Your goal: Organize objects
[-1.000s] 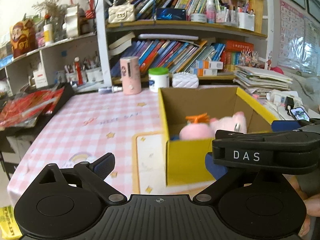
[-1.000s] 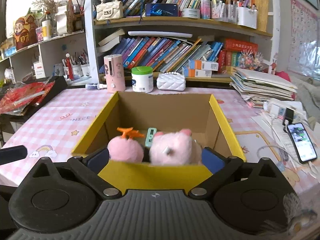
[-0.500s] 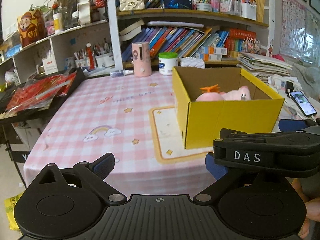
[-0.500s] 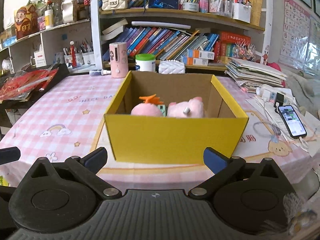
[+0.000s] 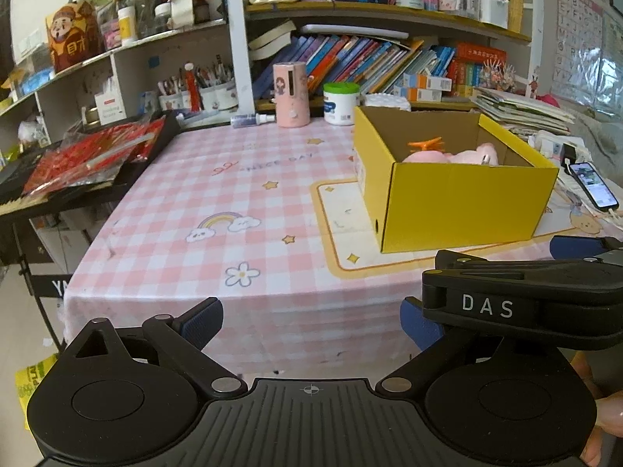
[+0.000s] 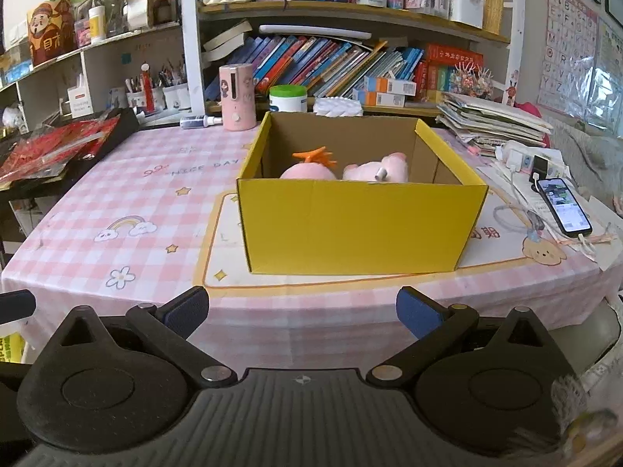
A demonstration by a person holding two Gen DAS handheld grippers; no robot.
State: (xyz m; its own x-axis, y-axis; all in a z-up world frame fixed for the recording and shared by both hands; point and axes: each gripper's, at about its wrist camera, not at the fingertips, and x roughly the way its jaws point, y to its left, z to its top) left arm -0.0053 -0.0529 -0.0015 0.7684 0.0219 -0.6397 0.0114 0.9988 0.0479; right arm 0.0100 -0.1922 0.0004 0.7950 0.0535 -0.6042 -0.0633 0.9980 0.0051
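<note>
step: stowing looks finished, claws off the near desk edge | left claw [image 5: 311, 323] spread apart, empty | right claw [image 6: 301, 309] spread apart, empty | pink plush toys [image 6: 342, 171] lie inside yellow box [image 6: 358, 229] on desk [image 6: 128, 198] | next: probably nothing left to grasp; check desk for strays

I see the open yellow cardboard box [image 6: 358, 225] sitting upright on the desk [image 6: 155, 210], holding two pink plush toys [image 6: 375, 171] side by side, one topped with orange.
</note>
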